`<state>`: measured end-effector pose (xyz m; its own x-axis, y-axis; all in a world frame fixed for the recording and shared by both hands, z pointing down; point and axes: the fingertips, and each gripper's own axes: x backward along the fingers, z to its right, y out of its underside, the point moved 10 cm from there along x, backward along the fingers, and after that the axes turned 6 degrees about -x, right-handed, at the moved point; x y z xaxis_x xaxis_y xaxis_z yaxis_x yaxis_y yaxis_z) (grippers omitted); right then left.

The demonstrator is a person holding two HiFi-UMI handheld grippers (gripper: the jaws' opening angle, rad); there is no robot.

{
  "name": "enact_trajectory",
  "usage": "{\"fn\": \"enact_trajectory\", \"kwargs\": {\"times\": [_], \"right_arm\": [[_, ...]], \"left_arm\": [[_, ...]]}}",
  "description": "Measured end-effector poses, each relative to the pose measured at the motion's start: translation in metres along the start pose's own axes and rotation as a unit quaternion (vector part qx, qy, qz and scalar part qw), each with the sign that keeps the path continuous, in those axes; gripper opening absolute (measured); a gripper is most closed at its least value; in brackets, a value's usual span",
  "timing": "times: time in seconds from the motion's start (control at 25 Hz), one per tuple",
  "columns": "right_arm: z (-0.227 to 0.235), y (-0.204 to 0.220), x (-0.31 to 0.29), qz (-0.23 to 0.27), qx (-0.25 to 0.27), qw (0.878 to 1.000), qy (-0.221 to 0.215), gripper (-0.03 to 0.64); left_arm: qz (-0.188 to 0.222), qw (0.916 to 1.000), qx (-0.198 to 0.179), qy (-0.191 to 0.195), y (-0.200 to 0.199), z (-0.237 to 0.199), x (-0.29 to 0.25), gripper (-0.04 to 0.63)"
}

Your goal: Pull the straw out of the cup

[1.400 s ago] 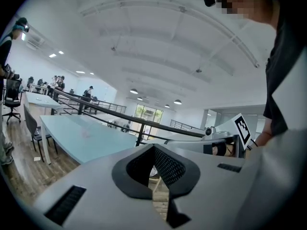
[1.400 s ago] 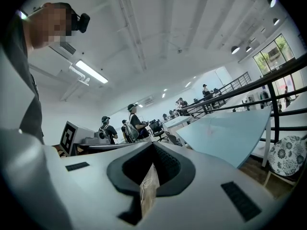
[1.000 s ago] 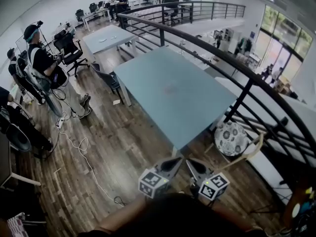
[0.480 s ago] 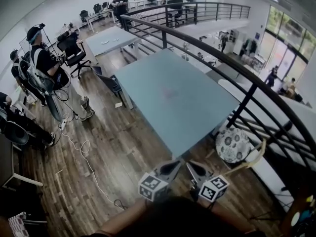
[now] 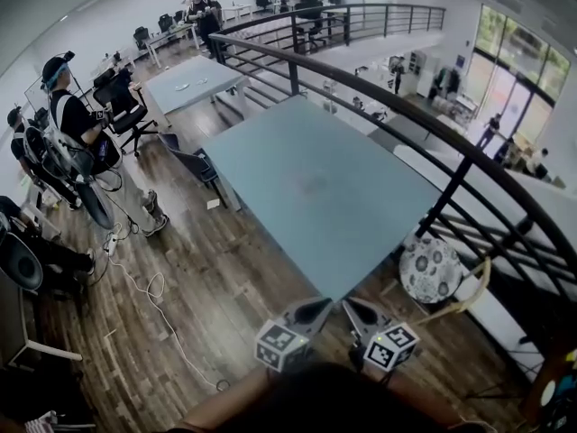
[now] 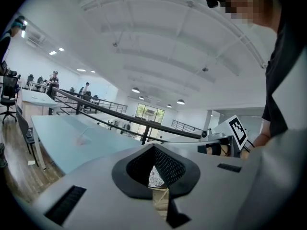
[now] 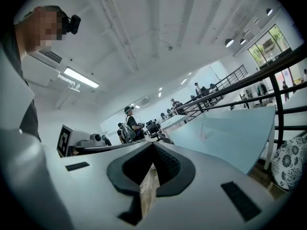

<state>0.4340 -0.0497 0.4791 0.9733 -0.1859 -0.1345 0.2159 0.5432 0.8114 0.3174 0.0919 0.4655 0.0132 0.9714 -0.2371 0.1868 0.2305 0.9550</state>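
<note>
We hold the left gripper point(image 5: 323, 307) and right gripper point(image 5: 350, 306) side by side, jaws pressed together, empty, by the blue table point(image 5: 270, 156); cup point(image 5: 315, 186) mid-table.

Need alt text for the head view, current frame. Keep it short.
Two handheld grippers, the left gripper and the right gripper, both shut, point side by side at the near corner of a large pale blue table on a wood floor. A dark curved railing runs past the table's right side. People wearing gear stand at far left.
</note>
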Motion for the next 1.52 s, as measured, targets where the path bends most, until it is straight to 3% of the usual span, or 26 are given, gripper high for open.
{"fn": "enact_trajectory", "kwargs": {"times": [0.64,1.12,1.52], "right_arm": [[-0.057,0.014,-0.140,0.016,-0.001,1.000,0.026,0.011],[-0.080,0.022,-0.198,0.003,0.012,0.999,0.030,0.011],[-0.054,0.002,-0.236,-0.009,0.026,1.000,0.009,0.011]], "left_arm": [[-0.002,0.9992,-0.014,0.037,-0.018,-0.138,0.067,0.011],[-0.006,0.9995,0.010,0.028,-0.008,-0.191,0.100,0.011],[-0.010,0.9998,0.018,0.006,-0.017,-0.226,0.080,0.011]]}}
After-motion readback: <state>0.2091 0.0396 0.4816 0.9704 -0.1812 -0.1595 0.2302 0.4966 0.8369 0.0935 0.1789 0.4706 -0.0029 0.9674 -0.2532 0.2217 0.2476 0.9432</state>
